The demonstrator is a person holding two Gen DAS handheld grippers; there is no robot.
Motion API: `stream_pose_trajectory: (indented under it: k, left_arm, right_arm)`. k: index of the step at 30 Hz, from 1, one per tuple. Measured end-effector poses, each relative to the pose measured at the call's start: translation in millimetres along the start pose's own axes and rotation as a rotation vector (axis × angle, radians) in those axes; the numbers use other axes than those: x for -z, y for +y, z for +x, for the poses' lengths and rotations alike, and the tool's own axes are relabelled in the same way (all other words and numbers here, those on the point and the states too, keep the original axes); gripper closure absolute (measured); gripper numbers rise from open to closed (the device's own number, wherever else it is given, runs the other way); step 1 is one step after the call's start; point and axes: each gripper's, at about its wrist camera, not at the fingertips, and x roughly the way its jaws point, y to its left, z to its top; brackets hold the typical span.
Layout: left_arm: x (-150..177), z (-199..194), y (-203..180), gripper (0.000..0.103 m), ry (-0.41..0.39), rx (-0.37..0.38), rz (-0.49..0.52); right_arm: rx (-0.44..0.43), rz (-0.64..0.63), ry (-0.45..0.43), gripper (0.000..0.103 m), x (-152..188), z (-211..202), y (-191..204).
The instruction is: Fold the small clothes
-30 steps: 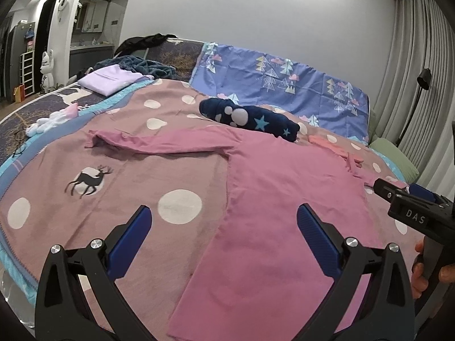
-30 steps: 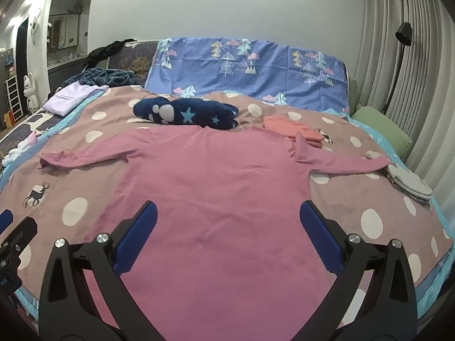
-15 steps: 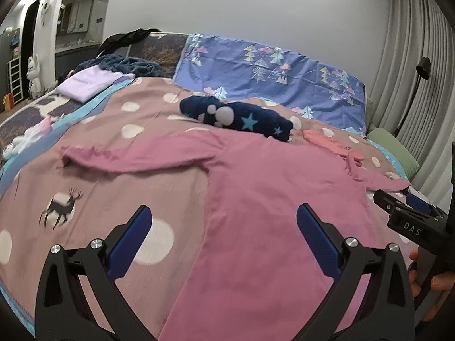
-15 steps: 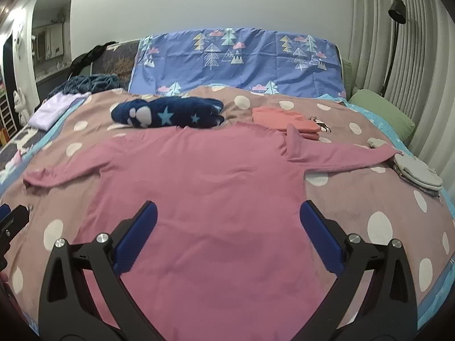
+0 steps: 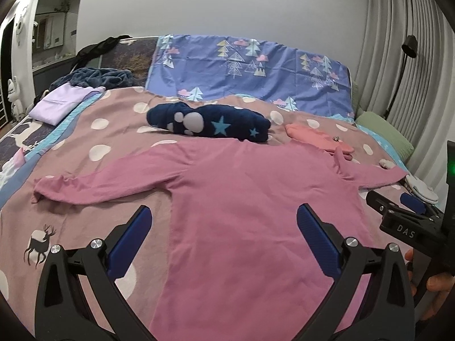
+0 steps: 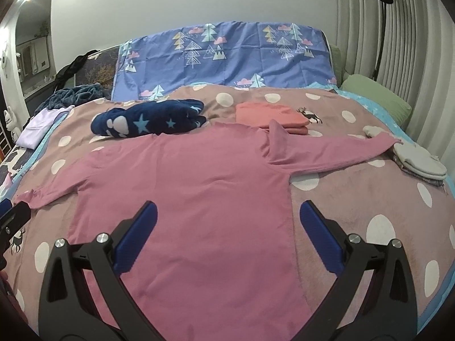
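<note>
On the bed (image 5: 85, 130) the pink top (image 5: 244, 216) is spread flat on the dotted blanket, both sleeves stretched out to the sides, neck end toward the pillows. My guess is it's laid out like that so each sleeve can be flipped in over the body first, then the hem brought up. Nothing is folded on it yet, as far as I can see.

Behind it sit things that look already done: a navy bundle (image 5: 210, 123) with stars touching the collar edge, a folded orange piece (image 6: 270, 115) just beside the right shoulder, and a grey stack (image 6: 418, 163) near the right cuff. Makes sense to keep finished stuff at the back, out of the working area.

My left gripper (image 5: 223, 241) hovers low over the hem end, fingers wide apart, straddling the top's left side seam. My right gripper (image 6: 227, 238) hangs over the other half, fingers also spread wide, right side seam between them. Neither is gripping any cloth. Both point straight up the bed, roughly level with each other. In the left view I can see a hand (image 5: 432, 281) wrapped round the right gripper's handle.
</note>
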Motion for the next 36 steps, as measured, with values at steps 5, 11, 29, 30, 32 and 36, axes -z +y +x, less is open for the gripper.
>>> stream_pose_trajectory:
  k: [5,11,29,30,32,36]
  left_arm:
    - [0,12,-3,0.001,0.023,0.005,0.01]
    - [2,29,8,0.001,0.06,0.06,-0.034]
    - [51,84,345,0.038,0.069,-0.163,-0.867]
    - [51,86,359,0.038,0.058,-0.183,-0.898]
    - [49,91,384,0.038,0.033,-0.201,-0.952]
    - [36,104,404,0.102,0.03,-0.187,-0.993]
  right_arm:
    - [-0.001,0.015,0.023,0.002,3,14,-6]
    - [0.012,0.004,0.07,0.002,8,34,-6]
    - [0.093,0.023,0.141,0.002,10,79,-17]
    - [0.095,0.022,0.146,0.002,10,81,-16]
    - [0.093,0.023,0.152,0.002,11,83,-15]
    - [0.098,0.024,0.151,0.002,11,83,-16]
